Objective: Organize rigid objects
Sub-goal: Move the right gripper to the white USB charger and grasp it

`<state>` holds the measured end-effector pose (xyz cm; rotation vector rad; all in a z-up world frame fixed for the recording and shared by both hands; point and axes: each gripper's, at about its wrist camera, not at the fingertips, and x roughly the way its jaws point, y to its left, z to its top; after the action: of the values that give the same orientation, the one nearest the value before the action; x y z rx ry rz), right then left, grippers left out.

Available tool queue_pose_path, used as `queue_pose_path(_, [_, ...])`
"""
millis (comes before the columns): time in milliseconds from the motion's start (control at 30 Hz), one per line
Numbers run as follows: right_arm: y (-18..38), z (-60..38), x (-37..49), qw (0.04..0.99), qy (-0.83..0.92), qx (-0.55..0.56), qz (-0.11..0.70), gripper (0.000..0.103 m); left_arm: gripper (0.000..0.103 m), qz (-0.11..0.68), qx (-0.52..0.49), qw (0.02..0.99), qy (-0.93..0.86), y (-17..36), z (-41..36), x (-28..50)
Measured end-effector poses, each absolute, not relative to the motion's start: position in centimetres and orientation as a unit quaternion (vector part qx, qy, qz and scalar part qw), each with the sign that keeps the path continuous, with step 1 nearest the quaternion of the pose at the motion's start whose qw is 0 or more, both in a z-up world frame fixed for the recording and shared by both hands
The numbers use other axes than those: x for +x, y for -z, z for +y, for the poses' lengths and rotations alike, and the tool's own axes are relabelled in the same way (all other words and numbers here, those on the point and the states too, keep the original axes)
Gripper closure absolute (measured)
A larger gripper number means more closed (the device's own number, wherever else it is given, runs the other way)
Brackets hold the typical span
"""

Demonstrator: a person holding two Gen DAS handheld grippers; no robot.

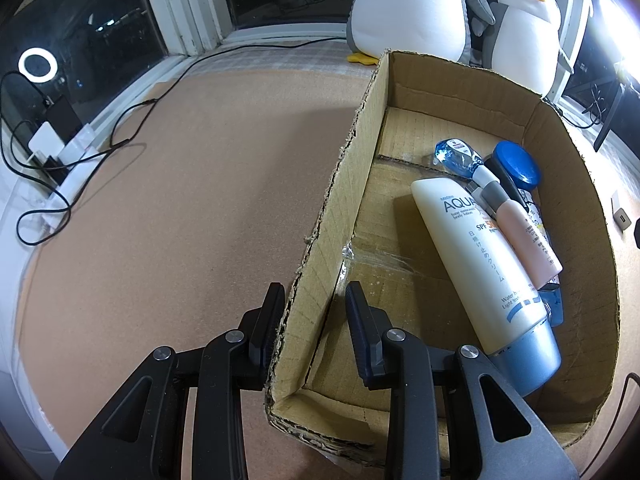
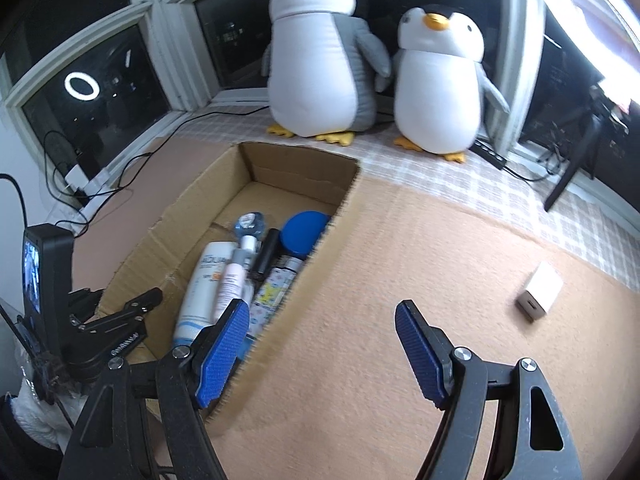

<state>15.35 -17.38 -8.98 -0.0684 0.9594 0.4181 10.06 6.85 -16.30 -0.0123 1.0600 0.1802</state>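
Nearest in the left wrist view, the left tool (image 1: 312,320) is clamped on the near left wall of the open brown cardboard box (image 1: 348,184): one pad sits outside the wall, the other inside, steadying it.

In the right wrist view, the right tool (image 2: 324,344) is released, its blue pads standing wide apart with nothing between them. It hovers over the tan cork-surfaced table (image 2: 400,300), just outside the box's right wall.

The one item not yet boxed appears to be the small white rectangular charger block (image 2: 540,296). It lies on the table ahead and to the right of the right tool, well apart from the box, its long axis slanting away up and to the right. The right hand is plainly the nearer; judgement: it should take this piece.

Inside the box, lying lengthwise along the right side: a white sunscreen tube with a blue cap (image 1: 480,256), a pale pink bottle (image 1: 532,240), a clear blue bottle with a white neck (image 1: 460,158), a round blue-lidded jar (image 1: 516,164), a black cylinder (image 2: 266,254) and a patterned tube (image 2: 276,288). The box's left half is bare.

Beyond, two plush penguins (image 2: 320,60) stand on the checked cloth by the window.
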Motion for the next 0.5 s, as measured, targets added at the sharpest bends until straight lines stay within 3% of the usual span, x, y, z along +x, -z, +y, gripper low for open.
queue_pose_path(500, [10.6, -26.2, 16.8, 0.873, -0.096, 0.018, 0.478, 0.031, 0.073, 0.504, -0.004, 0.859, -0.087, 16.2, 6.8, 10.1])
